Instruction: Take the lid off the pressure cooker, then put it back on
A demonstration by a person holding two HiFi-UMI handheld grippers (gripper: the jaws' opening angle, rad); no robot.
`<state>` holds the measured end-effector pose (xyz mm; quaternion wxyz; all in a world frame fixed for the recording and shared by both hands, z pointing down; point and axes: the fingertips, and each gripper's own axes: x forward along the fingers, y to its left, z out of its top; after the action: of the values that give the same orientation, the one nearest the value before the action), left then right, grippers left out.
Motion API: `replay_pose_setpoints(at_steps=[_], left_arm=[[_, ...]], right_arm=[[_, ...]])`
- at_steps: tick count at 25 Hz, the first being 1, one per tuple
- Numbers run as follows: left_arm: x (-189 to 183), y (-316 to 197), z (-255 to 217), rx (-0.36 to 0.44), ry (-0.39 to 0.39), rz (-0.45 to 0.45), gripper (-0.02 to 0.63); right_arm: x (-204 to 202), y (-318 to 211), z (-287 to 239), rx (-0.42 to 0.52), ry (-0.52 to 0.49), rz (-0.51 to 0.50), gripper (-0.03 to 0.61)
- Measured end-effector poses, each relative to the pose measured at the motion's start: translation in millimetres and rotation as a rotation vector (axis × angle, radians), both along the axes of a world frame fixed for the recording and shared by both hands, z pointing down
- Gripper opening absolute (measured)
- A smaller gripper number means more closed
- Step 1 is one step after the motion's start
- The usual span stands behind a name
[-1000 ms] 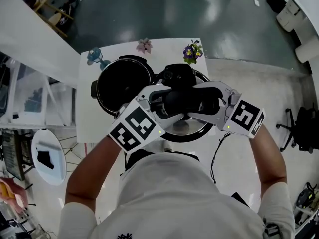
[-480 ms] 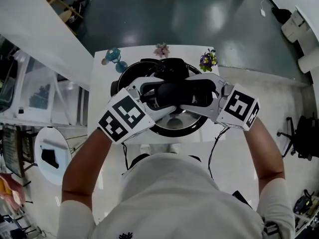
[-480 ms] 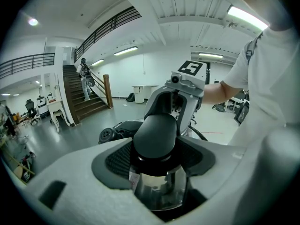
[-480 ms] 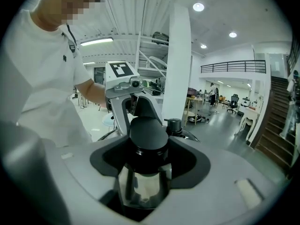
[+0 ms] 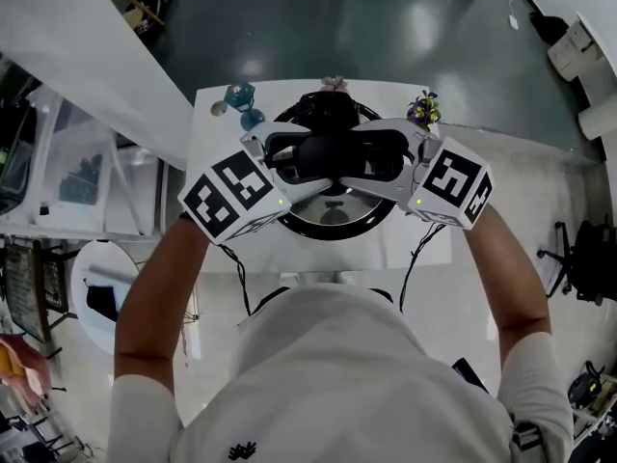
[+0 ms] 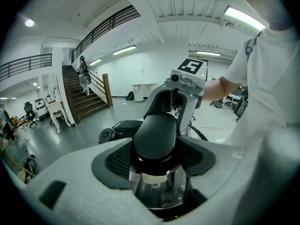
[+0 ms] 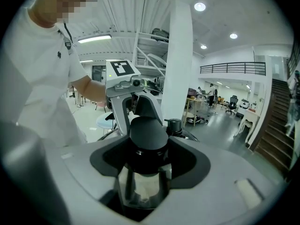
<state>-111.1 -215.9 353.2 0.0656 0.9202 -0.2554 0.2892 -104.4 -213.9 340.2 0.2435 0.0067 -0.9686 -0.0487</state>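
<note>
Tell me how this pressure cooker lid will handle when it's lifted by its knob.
It is probably rigid and fairly heavy. The lid is wide, shiny metal, and both the left tool and the right tool clamp its knob. Held only by that smooth, rounded central knob, it may tilt or slip if either grip loosens.

Bright, even indoor light from ceiling strip lights [image 6: 243,17] and round downlights [image 7: 200,6], pale glare patches on the dark glossy floor [image 5: 318,27], reflections on the shiny lid [image 5: 333,218], shadows faint, heavy fisheye bending with black vignetted corners in both gripper views, nearest foreground soft.
</note>
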Motion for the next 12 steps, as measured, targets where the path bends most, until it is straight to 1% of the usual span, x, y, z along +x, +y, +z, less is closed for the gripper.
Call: replay_pose_setpoints(at_steps=[2, 6, 12], left_arm=[[-7, -2, 4, -0.001, -0.004, 0.008, 0.288], [-1, -5, 10, -0.013, -0.009, 0.022, 0.288], [-6, -12, 25, -0.02, -0.037, 0.04, 0.288]], right_arm=[[-7, -2, 4, 0.005, 0.003, 0.011, 0.27], [-1, -5, 10, -0.005, -0.001, 0.03, 0.268], [-6, -12, 25, -0.002, -0.007, 0.043, 0.269]])
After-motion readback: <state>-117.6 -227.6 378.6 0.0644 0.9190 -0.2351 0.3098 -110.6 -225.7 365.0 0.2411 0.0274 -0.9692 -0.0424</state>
